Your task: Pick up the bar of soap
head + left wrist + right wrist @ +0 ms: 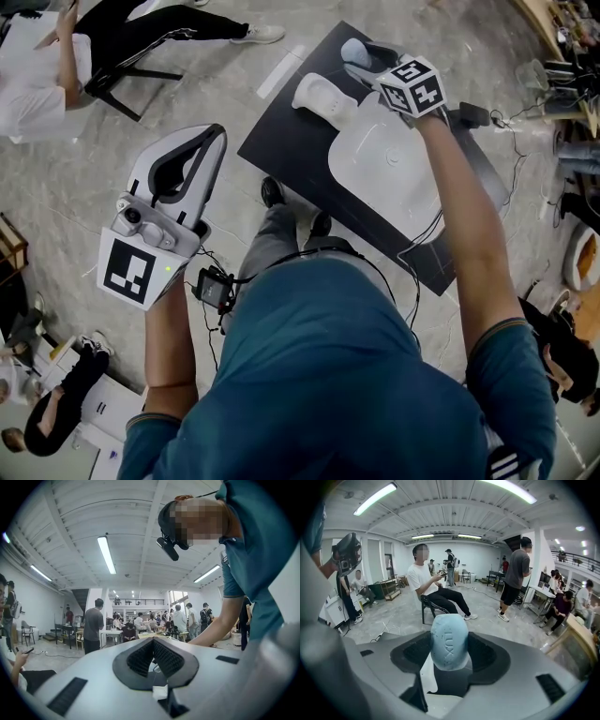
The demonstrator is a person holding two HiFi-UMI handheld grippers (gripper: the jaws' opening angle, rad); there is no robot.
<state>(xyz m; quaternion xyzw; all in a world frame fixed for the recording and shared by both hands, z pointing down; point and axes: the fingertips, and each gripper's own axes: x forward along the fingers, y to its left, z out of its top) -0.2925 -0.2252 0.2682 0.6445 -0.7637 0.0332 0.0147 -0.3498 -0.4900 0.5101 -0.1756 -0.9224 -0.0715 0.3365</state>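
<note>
Gripping soap [449, 639] between right gripper [450, 654] jaws: pale blue oval bar, dark-speckled, embossed LUX, standing upright. Showing left gripper [153, 641] jaws closed, empty.

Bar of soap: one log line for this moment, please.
right gripper: shut on bar of soap, over black table | left gripper: shut, empty, held level off to the side

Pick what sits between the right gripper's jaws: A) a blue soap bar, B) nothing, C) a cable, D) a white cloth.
A: the right gripper view shows the blue soap clamped between the pads of the right gripper.
</note>
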